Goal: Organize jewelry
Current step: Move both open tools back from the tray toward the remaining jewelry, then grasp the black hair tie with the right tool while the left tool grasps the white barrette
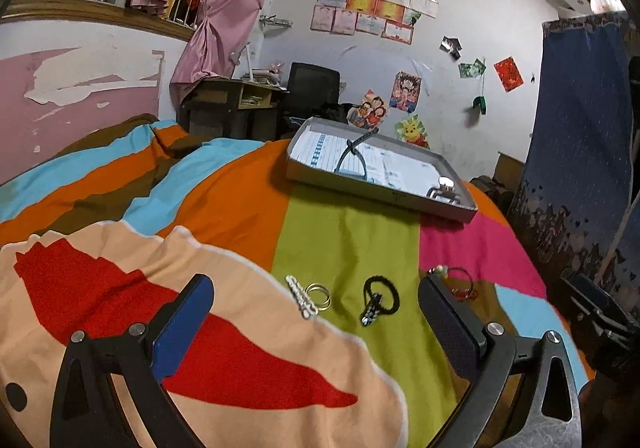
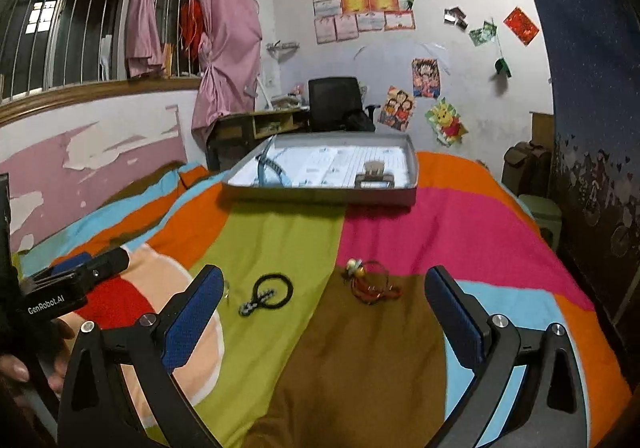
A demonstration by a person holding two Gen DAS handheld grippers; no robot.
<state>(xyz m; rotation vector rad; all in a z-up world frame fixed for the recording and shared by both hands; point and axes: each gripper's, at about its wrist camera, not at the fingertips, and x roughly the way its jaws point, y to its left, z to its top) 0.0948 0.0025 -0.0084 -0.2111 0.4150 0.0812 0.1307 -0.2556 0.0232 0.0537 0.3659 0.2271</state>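
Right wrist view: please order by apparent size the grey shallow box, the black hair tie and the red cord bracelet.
1. Grey shallow cardboard box, clearly largest although farthest.
2 and 3. Black elastic hair tie with beaded charm and red cord bracelet with small bell look about alike at similar nearness, so I leave them unranked.

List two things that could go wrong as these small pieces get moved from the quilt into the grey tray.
1. The silver rings and beaded clip lie touching on soft, wrinkled quilt; open fingers may pinch fabric or grab both.
2. The red string bracelet is a loose tangle; it may snag or drop before reaching the tray.
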